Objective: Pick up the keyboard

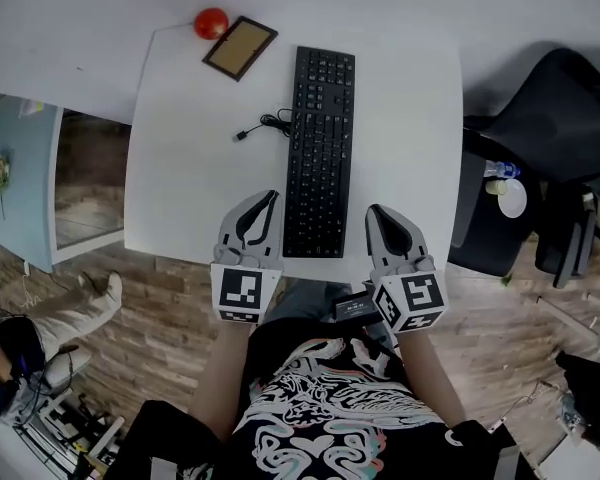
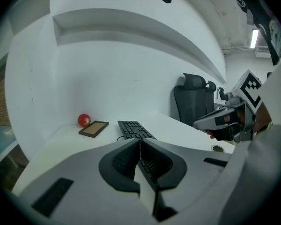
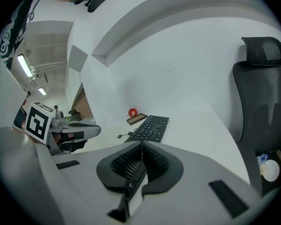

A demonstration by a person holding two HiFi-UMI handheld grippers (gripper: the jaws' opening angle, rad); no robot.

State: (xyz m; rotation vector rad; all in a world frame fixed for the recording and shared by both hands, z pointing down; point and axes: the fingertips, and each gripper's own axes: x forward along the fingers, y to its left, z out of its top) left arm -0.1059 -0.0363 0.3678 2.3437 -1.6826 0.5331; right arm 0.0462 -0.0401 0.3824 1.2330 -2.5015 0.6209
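A black keyboard [image 1: 320, 150] lies lengthwise on the white table [image 1: 190, 158], its loose cable [image 1: 265, 124] curled at its left. In the left gripper view the keyboard [image 2: 133, 129] shows beyond the jaws; in the right gripper view the keyboard [image 3: 152, 127] runs away ahead. My left gripper [image 1: 268, 200] hovers at the near table edge just left of the keyboard's near end, shut and empty. My right gripper [image 1: 375, 213] hovers just right of that end, also shut with nothing in it. Neither touches the keyboard.
A red ball [image 1: 211, 22] and a small framed board [image 1: 240, 47] lie at the table's far left corner. A black office chair [image 1: 550, 118] stands to the right, with a cup [image 1: 512, 197] beside it. A person's legs [image 1: 40, 318] show at lower left on the wooden floor.
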